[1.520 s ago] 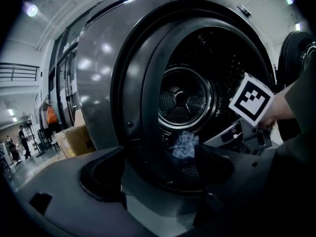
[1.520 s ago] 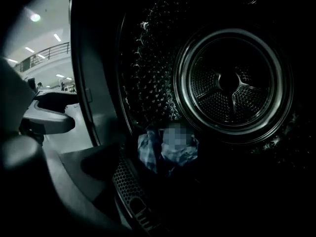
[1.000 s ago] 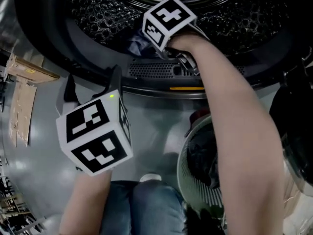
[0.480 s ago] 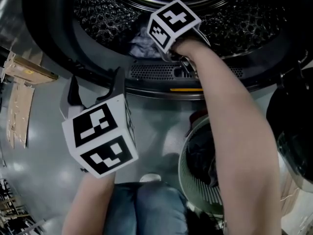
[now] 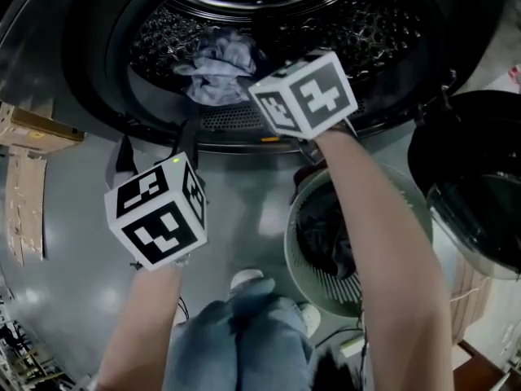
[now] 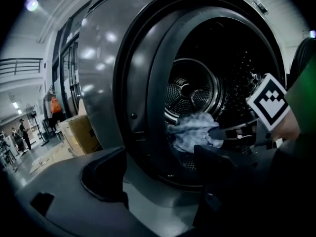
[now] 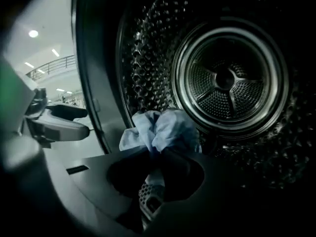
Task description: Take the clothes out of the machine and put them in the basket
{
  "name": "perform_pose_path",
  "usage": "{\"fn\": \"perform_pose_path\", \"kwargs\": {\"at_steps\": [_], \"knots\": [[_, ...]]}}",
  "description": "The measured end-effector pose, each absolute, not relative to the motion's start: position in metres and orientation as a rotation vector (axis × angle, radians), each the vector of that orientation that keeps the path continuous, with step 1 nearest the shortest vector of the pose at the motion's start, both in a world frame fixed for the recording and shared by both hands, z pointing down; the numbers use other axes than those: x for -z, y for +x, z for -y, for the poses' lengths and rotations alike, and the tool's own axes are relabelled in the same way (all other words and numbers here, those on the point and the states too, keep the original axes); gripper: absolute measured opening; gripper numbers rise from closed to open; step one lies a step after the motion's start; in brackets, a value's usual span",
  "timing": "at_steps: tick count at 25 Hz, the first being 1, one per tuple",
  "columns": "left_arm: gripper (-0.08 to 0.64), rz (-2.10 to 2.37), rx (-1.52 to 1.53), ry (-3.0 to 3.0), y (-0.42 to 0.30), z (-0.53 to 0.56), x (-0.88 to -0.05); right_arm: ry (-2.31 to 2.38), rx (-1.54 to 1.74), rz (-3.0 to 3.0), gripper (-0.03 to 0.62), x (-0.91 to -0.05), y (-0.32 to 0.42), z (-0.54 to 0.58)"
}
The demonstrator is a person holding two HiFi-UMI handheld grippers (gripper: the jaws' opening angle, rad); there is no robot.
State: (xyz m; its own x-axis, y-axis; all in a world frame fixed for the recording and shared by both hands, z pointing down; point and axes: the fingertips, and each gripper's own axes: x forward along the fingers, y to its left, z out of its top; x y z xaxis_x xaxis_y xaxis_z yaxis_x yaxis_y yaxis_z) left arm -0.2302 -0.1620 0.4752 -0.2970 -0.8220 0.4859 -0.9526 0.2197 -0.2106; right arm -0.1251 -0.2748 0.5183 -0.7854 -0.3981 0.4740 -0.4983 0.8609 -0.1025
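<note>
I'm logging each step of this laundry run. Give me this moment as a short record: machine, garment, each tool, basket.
machine: drum open, door swung to the right
garment: pale blue cloth, bunched at the front of the drum
right tool: jaws have just been closing, now shut on the pale blue cloth
left tool: jaws apart, nothing between them, outside the drum
basket: on the floor below the opening, dark clothes inside

Left tool [image 6: 160,174] jaws apart; right tool [image 6: 219,131] just closed, seemingly on pale cloth [image 6: 190,132], drum [image 6: 190,90] mouth.
</note>
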Motion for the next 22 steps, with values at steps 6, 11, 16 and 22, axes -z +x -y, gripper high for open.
{"fn": "perform_pose_path", "kwargs": {"at_steps": [6,11,16,22], "knots": [[0.417,2.163,-0.736,1.687,-0.225,0.157,-0.479,0.765,-0.412,2.675,0.049,-0.488,-0.093,0.241],[0.417,2.115,-0.755,1.756,-0.221,0.152,-0.455,0.848,-0.479,2.661,0.049,-0.462,-0.075,0.218],[0.417,2.039,-0.767,1.791,-0.21,0.133,-0.437,0.898,-0.517,2.627,0.049,-0.434,-0.06,0.193],[0.416,1.974,-0.816,1.85,-0.184,0.118,-0.41,0.938,-0.526,2.575,0.048,-0.4,-0.035,0.164]]}}
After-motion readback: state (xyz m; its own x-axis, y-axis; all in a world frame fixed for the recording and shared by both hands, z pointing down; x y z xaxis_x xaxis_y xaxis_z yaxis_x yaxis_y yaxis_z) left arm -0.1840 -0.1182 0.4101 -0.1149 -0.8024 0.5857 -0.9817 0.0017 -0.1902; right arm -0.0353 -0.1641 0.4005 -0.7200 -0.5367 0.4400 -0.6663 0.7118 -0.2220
